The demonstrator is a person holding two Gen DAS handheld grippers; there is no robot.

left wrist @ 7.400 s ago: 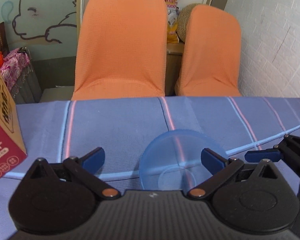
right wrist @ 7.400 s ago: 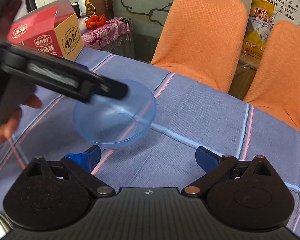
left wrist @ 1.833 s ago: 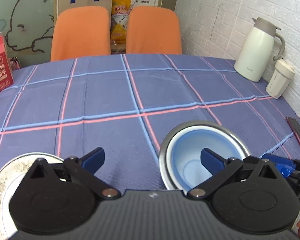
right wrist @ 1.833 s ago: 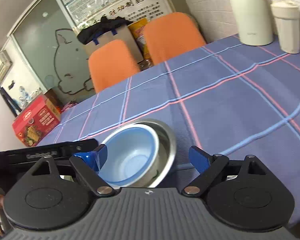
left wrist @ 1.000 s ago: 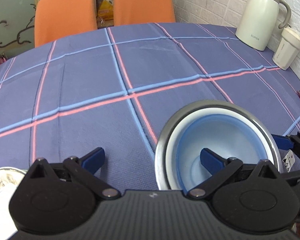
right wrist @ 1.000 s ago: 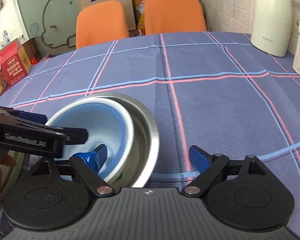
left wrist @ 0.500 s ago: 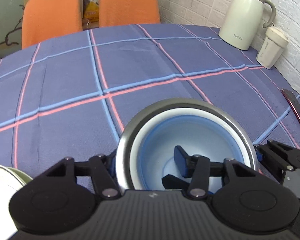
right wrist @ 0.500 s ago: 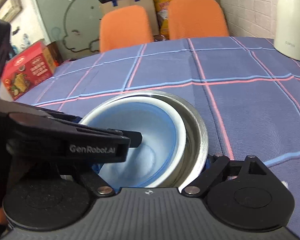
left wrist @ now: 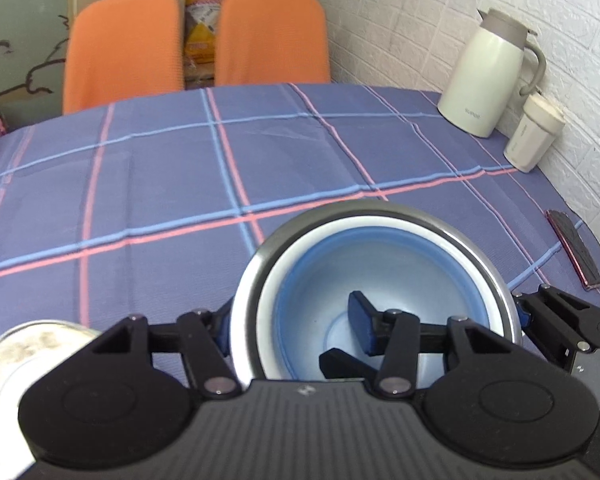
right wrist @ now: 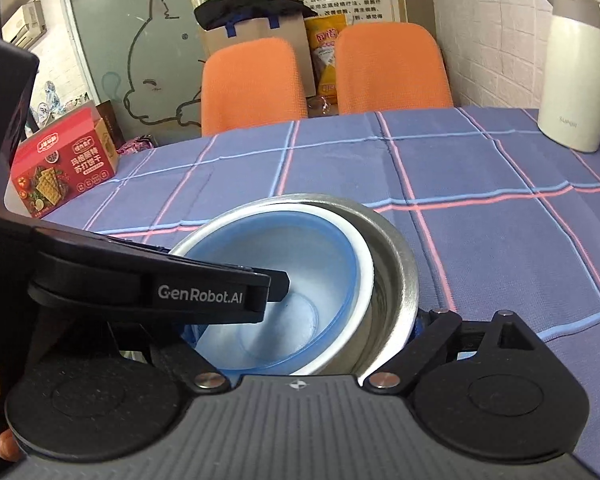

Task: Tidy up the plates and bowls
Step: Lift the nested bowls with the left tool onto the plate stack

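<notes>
Sitting near the front edge of a table, a stack of three nested bowls fills the middle of both views: a blue plastic bowl [left wrist: 384, 280] inside a white bowl [left wrist: 268, 292], inside a steel bowl [left wrist: 380, 210]. The left gripper [left wrist: 292, 328] is clamped on the stack's left wall, one finger outside the steel rim and the other, blue-padded, down inside the blue bowl. The right gripper [right wrist: 304, 320] is clamped on the opposite wall, one finger outside the steel bowl; its inner finger is hidden behind the left gripper's arm.

A speckled plate [left wrist: 28, 344] lies just left of the stack. Underneath is a blue checked tablecloth [left wrist: 160, 168]. Well beyond, by the brick wall, stand a cream thermos jug [left wrist: 488, 80] and a cream cup [left wrist: 534, 136]. A phone [left wrist: 574, 248] lies at the right edge, a red cracker box [right wrist: 64, 164] at the far left. Two orange chairs [left wrist: 124, 48] stand behind the table.
</notes>
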